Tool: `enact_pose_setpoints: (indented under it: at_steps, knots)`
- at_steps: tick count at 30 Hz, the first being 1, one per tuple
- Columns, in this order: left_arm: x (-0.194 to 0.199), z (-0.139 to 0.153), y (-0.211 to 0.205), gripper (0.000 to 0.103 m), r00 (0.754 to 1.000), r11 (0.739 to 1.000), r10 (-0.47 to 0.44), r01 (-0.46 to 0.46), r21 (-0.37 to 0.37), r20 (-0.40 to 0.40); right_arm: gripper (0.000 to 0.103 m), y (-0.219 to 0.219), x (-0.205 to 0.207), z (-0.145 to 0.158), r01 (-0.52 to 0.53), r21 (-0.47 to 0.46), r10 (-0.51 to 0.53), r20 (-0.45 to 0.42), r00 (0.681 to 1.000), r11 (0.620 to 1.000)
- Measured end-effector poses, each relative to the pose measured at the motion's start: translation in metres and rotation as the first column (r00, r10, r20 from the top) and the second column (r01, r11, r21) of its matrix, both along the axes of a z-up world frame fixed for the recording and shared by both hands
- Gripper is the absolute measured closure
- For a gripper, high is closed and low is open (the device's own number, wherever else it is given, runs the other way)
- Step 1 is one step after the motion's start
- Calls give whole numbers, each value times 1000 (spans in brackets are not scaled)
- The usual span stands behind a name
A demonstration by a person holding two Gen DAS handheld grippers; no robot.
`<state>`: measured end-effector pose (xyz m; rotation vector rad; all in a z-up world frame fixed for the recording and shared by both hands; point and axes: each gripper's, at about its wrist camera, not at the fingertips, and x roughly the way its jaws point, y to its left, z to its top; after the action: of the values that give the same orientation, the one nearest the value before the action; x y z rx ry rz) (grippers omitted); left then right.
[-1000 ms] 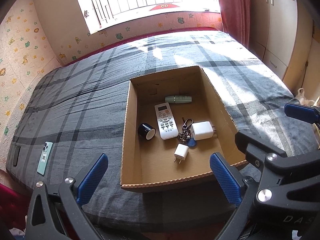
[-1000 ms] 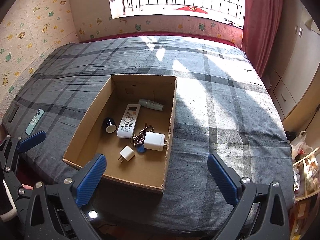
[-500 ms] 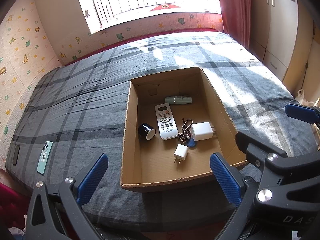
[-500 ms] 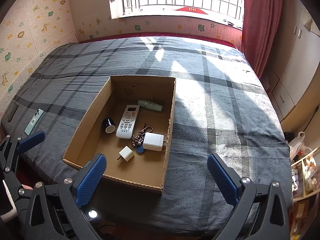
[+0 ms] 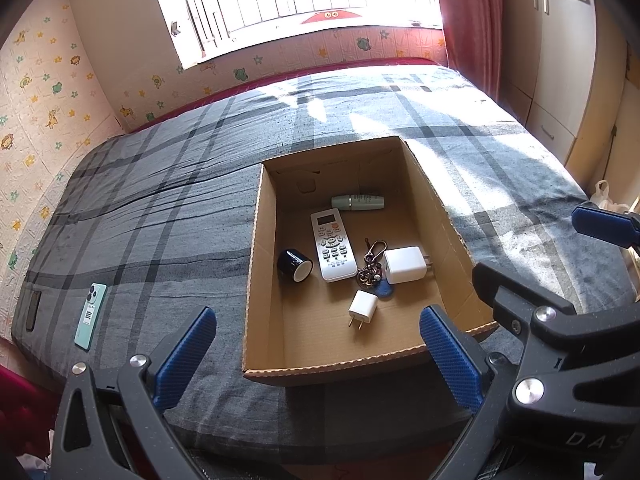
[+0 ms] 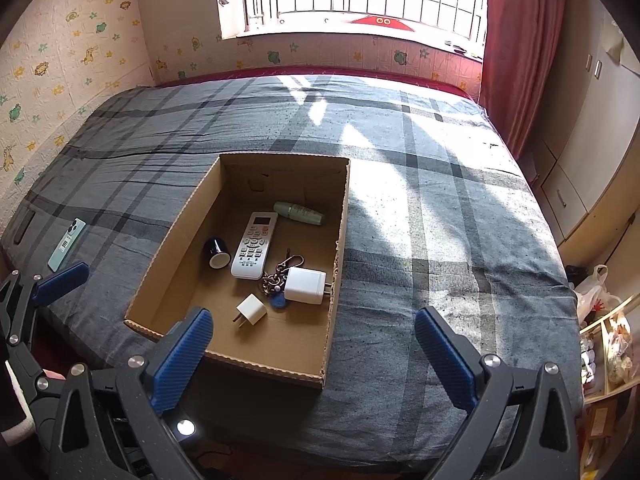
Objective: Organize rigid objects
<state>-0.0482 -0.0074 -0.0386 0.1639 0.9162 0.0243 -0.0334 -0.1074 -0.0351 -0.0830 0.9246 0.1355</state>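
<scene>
An open cardboard box (image 5: 256, 264) (image 6: 340, 240) lies on the grey plaid bed. In it are a white remote (image 5: 333, 245) (image 6: 254, 245), a pale green tube (image 5: 357, 202) (image 6: 299, 213), a dark blue cup (image 5: 295, 265) (image 6: 216, 253), a large white charger (image 5: 405, 265) (image 6: 305, 285), a small white plug (image 5: 363, 309) (image 6: 250, 309) and a key ring (image 5: 374, 265) (image 6: 280, 276). A mint green phone (image 5: 91, 310) (image 6: 67, 243) lies on the bed, left of the box. My left gripper (image 5: 316, 354) and right gripper (image 6: 314, 354) are both open and empty, held before the bed's near edge.
A dark flat object (image 5: 32, 310) lies at the bed's left edge beyond the phone. Wardrobes (image 6: 588, 148) and a red curtain (image 6: 520, 40) stand to the right. A white plastic bag (image 6: 592, 292) and a shelf (image 6: 608, 356) are at the lower right.
Both grippers have drawn back and risen very slightly, so the scene sits a little lower in view. Nothing was taken hold of or moved.
</scene>
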Motion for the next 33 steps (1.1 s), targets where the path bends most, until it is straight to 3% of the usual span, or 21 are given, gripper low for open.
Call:
enact_pose_setpoints:
  at_steps: [33]
  knots:
    - [2, -2, 0, 0, 1000, 1000, -2, 2, 0, -2, 0, -1, 2, -2, 3, -2, -3, -5, 1000, 1000]
